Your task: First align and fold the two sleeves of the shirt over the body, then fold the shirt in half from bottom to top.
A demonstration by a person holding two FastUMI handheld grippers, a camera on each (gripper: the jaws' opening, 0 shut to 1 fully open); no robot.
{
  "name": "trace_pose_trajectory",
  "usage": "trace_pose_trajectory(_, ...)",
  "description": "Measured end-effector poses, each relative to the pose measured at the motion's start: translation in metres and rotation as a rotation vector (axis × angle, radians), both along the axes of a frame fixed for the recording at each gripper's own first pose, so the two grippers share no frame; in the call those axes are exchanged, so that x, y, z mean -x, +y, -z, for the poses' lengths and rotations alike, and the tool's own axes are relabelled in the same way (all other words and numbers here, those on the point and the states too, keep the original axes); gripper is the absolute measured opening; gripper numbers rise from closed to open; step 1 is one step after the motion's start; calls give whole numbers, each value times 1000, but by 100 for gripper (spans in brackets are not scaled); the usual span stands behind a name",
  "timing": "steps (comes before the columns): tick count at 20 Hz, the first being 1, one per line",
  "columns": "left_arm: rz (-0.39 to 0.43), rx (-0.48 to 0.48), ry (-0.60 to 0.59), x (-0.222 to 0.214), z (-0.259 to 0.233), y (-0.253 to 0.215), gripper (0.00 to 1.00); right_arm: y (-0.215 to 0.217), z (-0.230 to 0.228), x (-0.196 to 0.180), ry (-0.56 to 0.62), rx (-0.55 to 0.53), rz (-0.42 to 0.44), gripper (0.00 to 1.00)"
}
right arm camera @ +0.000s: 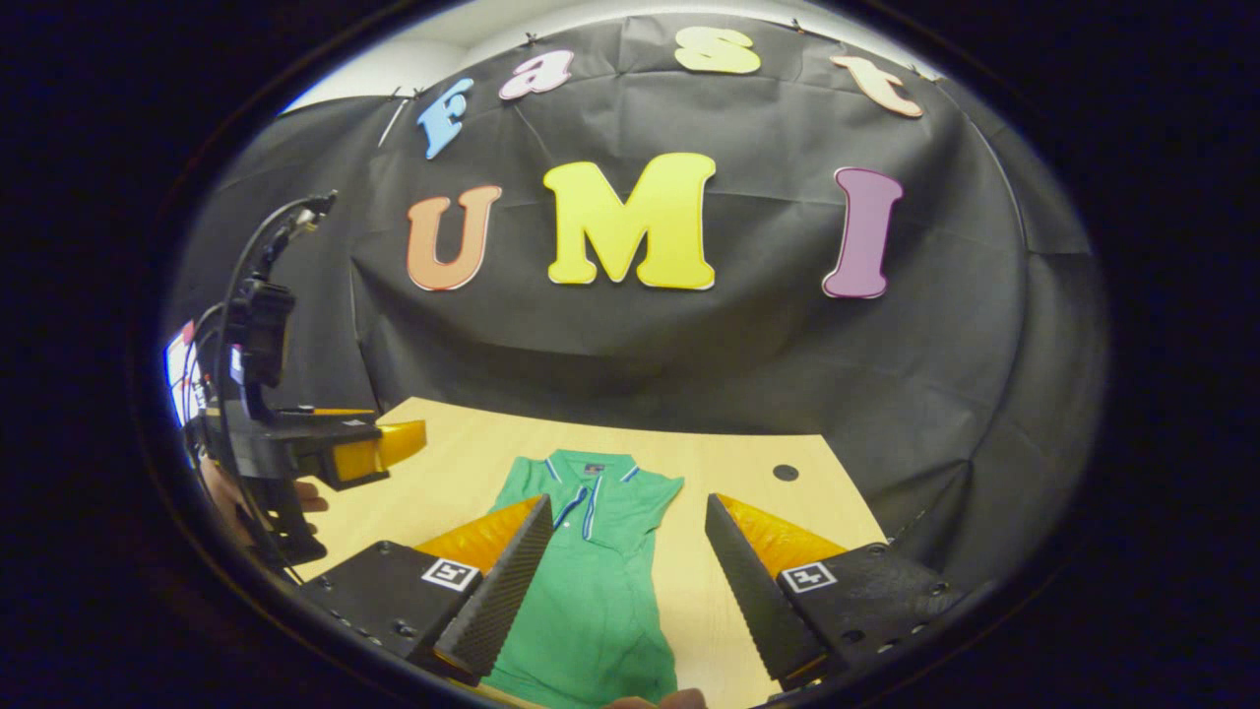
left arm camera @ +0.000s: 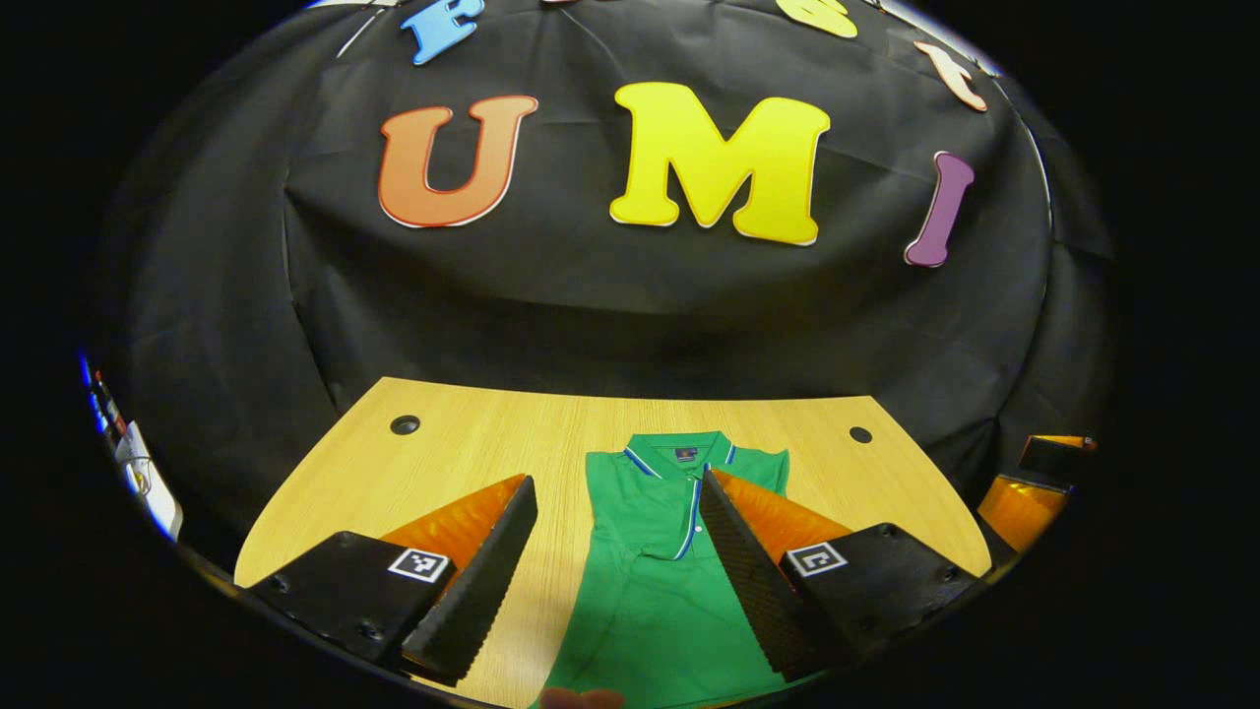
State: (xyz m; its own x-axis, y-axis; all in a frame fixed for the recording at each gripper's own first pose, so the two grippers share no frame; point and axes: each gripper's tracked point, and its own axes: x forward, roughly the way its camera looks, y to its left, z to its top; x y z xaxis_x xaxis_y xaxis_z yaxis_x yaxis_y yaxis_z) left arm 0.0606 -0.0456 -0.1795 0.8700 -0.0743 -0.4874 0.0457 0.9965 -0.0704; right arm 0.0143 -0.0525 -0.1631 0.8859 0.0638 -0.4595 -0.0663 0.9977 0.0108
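Observation:
A green polo shirt (left arm camera: 650, 581) with a striped collar lies lengthwise on the wooden table (left arm camera: 463, 443), collar toward the far wall. Both sleeves look folded in, so the shirt forms a narrow strip. My left gripper (left arm camera: 618, 487) hovers open above the shirt's left half, with nothing between its fingers. In the right gripper view the same shirt (right arm camera: 591, 581) lies between the fingers of my right gripper (right arm camera: 628, 507), which is open and raised above the shirt's right side. The left gripper (right arm camera: 379, 443) appears there at the left, held by a hand (right arm camera: 231, 502).
The table has two round cable holes (left arm camera: 405, 425) (left arm camera: 860, 434) near its far corners. Black cloth walls close in behind the table and on both sides. Part of the right gripper (left arm camera: 1043, 473) shows at the right edge of the left gripper view.

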Motion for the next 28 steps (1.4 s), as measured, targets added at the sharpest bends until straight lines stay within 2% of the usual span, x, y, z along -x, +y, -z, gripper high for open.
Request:
trace_pose_trajectory(3,1,-11,-30,40,-7,16,100,11,3,25,2,-7,-38,95)
trace_pose_trajectory(9,17,-44,-39,104,12,36,100,0,35,72,51,17,-26,96)
trace_pose_trajectory(15,62,-19,147,169,100,37,100,-23,110,113,202,24,37,96)
trace_pose_trajectory(19,65,-1,225,199,142,40,100,-26,157,139,280,34,39,96)
trace_pose_trajectory(24,51,-45,354,231,197,51,100,-28,214,169,402,48,41,96)
trace_pose_trajectory(28,36,-75,418,242,222,59,100,-37,244,171,448,65,29,96)
